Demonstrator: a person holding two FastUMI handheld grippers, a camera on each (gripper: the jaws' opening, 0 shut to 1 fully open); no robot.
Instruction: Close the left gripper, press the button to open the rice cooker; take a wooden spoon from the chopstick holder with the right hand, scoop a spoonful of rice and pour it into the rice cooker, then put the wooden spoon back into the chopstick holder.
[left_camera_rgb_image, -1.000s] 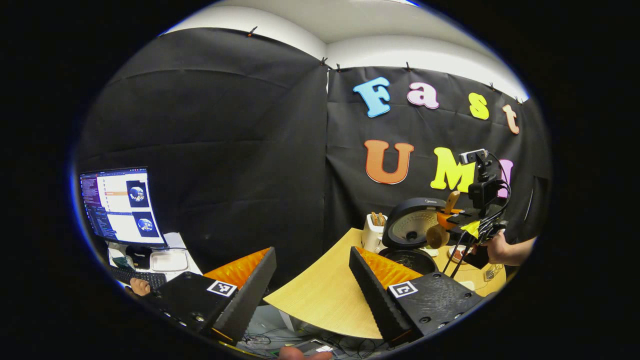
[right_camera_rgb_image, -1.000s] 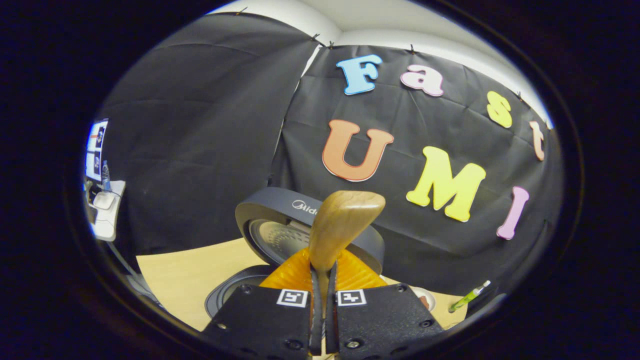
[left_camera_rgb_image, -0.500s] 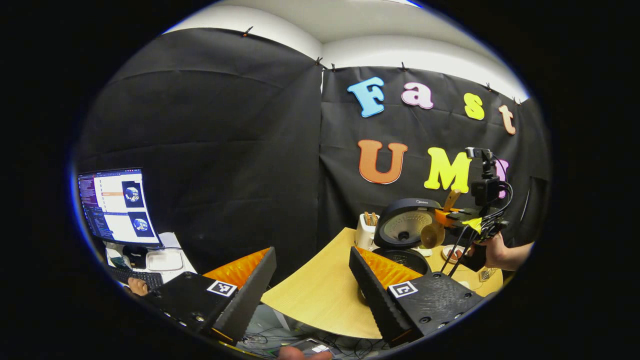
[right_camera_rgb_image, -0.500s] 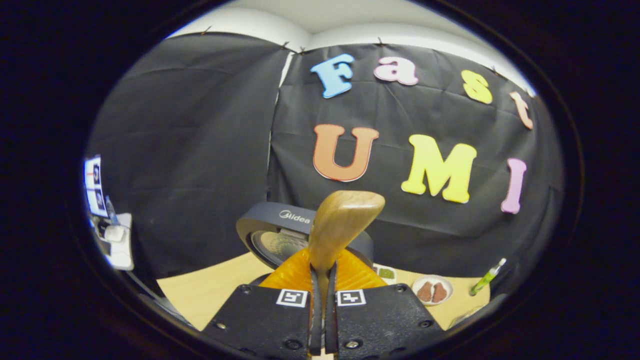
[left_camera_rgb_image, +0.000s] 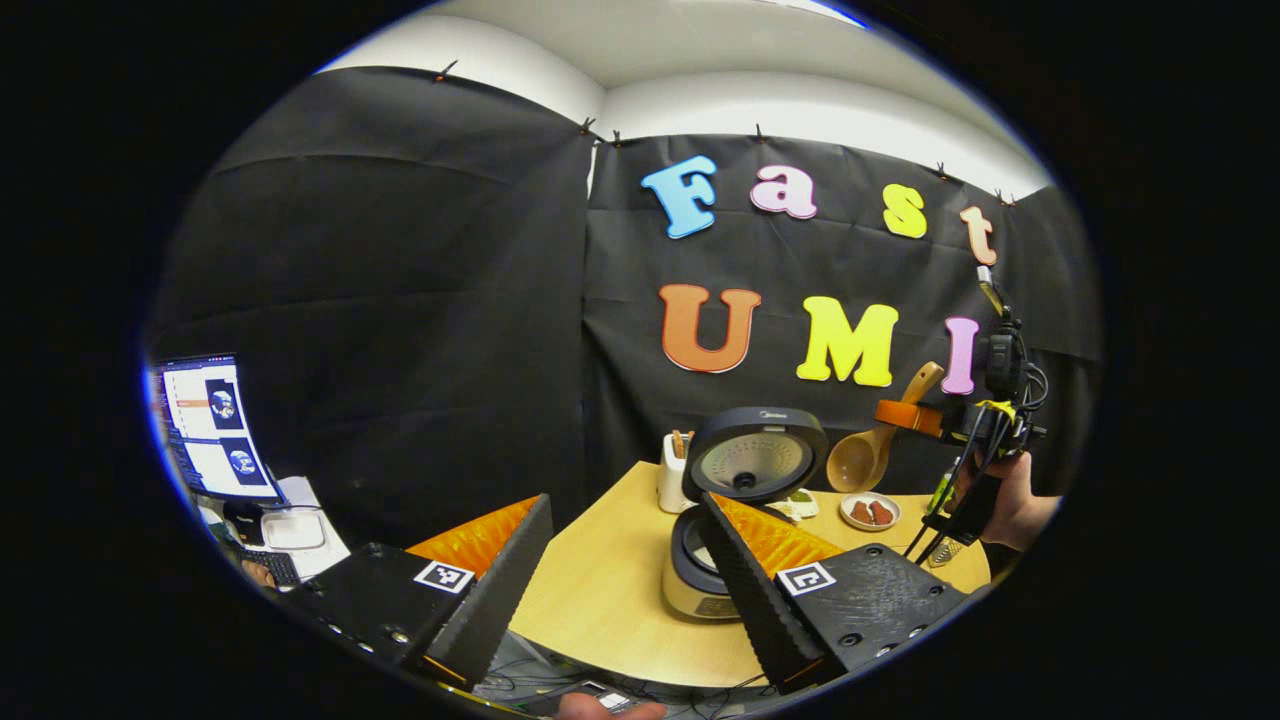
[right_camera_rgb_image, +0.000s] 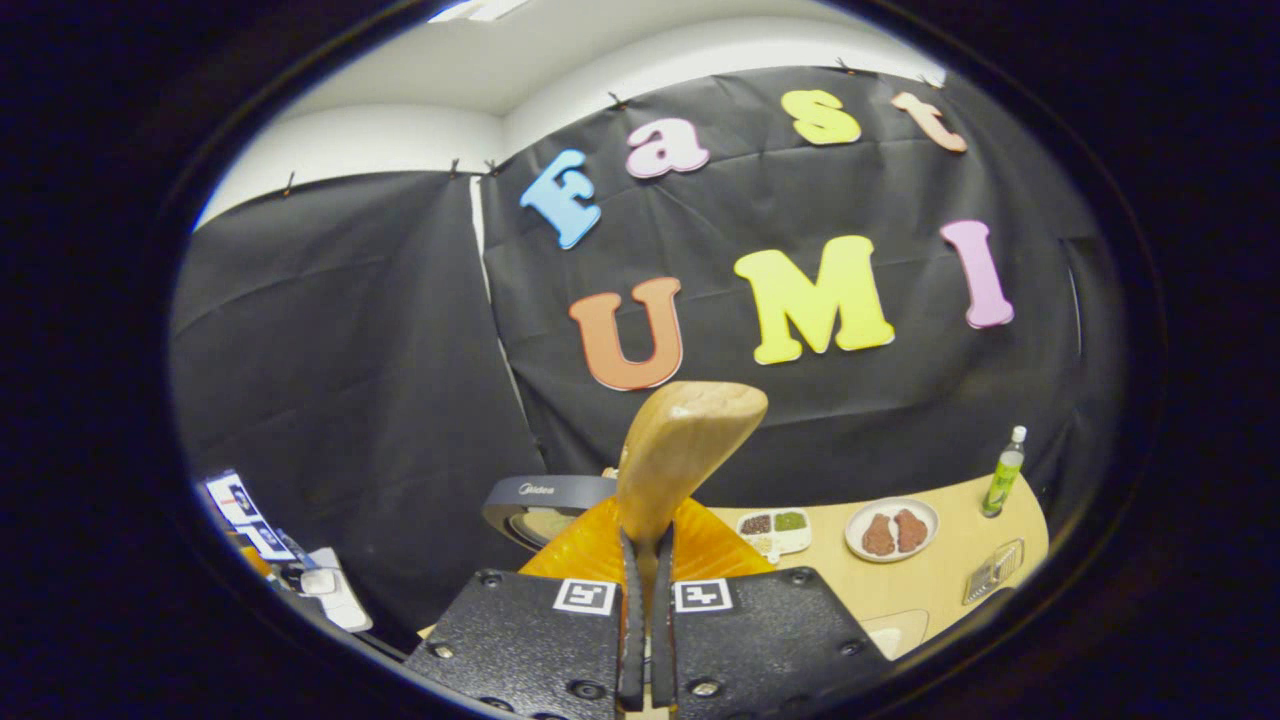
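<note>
Since half a second ago the wooden spoon (left_camera_rgb_image: 868, 450), clamped at its handle between the closed fingers of the right gripper (right_camera_rgb_image: 645, 640), has been carried up and away from the open rice cooker (left_camera_rgb_image: 735, 510) toward the bench's (left_camera_rgb_image: 600, 600) right edge. Its bowl now hangs tilted in the air, well clear of the pot. Whether any rice is in it cannot be made out at this distance; probably the pour is done and the return to the chopstick holder (left_camera_rgb_image: 677, 478) is what remains. That holder stands just beside the cooker's raised lid, near the bench's back edge. The left gripper (left_camera_rgb_image: 625, 590) is held with its jaws wide apart and empty, off the bench's front edge.

Counted: one cooker, one spoon, one holder, one plate (right_camera_rgb_image: 890, 530) with two brown pieces, one divided dish (right_camera_rgb_image: 773, 530), one green bottle (right_camera_rgb_image: 1003, 485).
</note>
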